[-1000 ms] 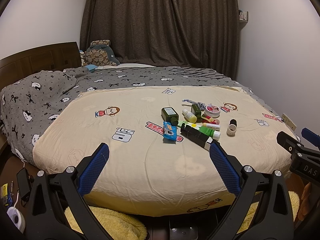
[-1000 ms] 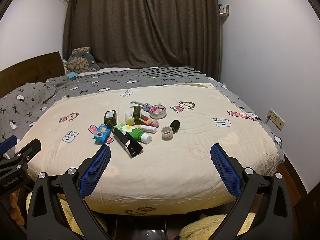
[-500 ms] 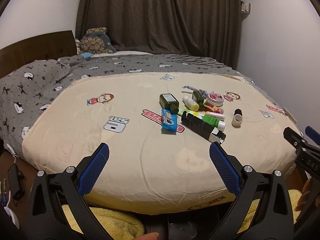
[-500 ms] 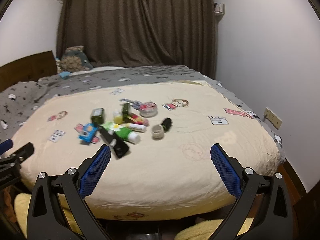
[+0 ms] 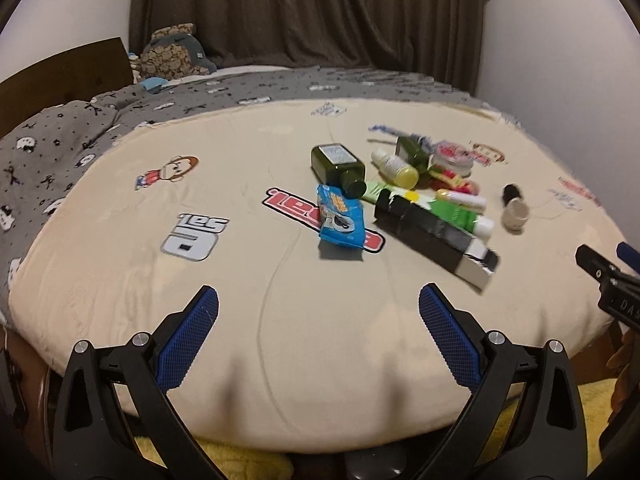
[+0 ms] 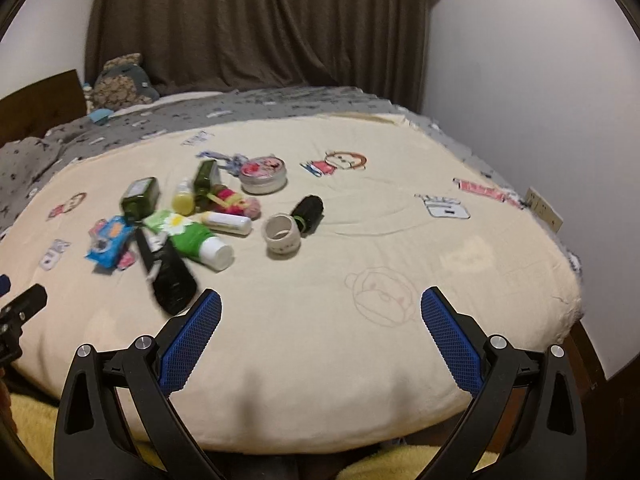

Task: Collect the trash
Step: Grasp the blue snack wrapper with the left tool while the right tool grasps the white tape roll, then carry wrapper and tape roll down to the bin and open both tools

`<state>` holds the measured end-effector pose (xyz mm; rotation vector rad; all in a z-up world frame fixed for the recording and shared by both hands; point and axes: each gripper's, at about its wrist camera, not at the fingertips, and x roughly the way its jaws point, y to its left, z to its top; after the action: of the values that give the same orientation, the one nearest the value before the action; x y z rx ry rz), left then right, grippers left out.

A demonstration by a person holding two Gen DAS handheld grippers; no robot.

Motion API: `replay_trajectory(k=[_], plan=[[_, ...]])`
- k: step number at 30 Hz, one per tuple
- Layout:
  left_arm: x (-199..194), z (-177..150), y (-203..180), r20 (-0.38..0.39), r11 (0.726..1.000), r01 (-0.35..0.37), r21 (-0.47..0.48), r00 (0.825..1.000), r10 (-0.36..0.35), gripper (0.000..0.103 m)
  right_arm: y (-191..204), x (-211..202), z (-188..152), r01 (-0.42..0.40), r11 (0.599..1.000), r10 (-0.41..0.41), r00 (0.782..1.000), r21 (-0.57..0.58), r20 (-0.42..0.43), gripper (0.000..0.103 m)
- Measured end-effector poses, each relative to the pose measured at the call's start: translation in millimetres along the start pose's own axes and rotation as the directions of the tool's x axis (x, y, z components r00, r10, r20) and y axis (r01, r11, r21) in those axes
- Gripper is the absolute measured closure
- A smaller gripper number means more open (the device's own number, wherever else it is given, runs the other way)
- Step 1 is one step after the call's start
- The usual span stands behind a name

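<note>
A cluster of trash lies on the bed (image 5: 224,360), on its cream blanket, toward the middle and a little nearer the wall-side edge than the headboard side. On the cluster's near side a long black box (image 5: 434,236) lies flat, its white end pointing toward the near edge. Beside it rests a blue snack wrapper (image 5: 340,222), on the side toward the headboard. A green tube (image 6: 196,240) with a white cap touches the black box. Behind these sit a dark green bottle (image 5: 338,168) on its side, a small yellow bottle (image 5: 394,167), a second green bottle (image 6: 207,178) and a round tin (image 6: 264,174) with a red printed lid. A little apart, toward the wall-side edge, a small white ring-shaped cup (image 6: 282,235) lies touching a small black bottle (image 6: 308,210).

The left claw (image 5: 319,334) hovers over the near edge of the bed, jaws spread wide, holding nothing; the blue wrapper is ahead of it. The right claw (image 6: 321,336) hovers over the same near edge, jaws likewise wide apart and empty, the black box just ahead of its left finger.

Farther out, a grey patterned duvet (image 5: 60,136) covers the far part of the bed, a plush toy (image 5: 172,56) sits at the far corner, and a dark curtain (image 6: 260,24) hangs behind.
</note>
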<state>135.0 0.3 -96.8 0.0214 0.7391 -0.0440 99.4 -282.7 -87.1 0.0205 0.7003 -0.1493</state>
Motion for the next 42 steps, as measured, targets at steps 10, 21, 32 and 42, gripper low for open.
replay_trajectory(k=[10, 21, 32, 42], plan=[[74.2, 29.2, 3.2, -0.072, 1.0, 0.018, -0.02, 0.997, -0.02, 0.02, 5.2, 77.3, 16.3, -0.11, 0.993, 0.114, 0.99, 0.043, -0.083, 0.038], [125.3, 47.1, -9.4, -0.109, 0.999, 0.021, 0.035, 0.994, -0.017, 0.05, 26.3, 113.2, 32.2, -0.099, 0.995, 0.097, 0.991, -0.014, -0.087, 0.063], [96.5, 34.9, -3.0, -0.109, 0.998, 0.047, 0.035, 0.993, -0.043, 0.065, 22.6, 82.6, 29.0, -0.092, 0.995, 0.09, 0.993, -0.026, -0.075, 0.069], [8.1, -0.8, -15.0, -0.041, 0.991, 0.11, 0.079, 0.993, -0.107, 0.065, 27.6, 1.2, 3.2, -0.201, 0.977, 0.199, 0.979, -0.068, -0.038, 0.069]])
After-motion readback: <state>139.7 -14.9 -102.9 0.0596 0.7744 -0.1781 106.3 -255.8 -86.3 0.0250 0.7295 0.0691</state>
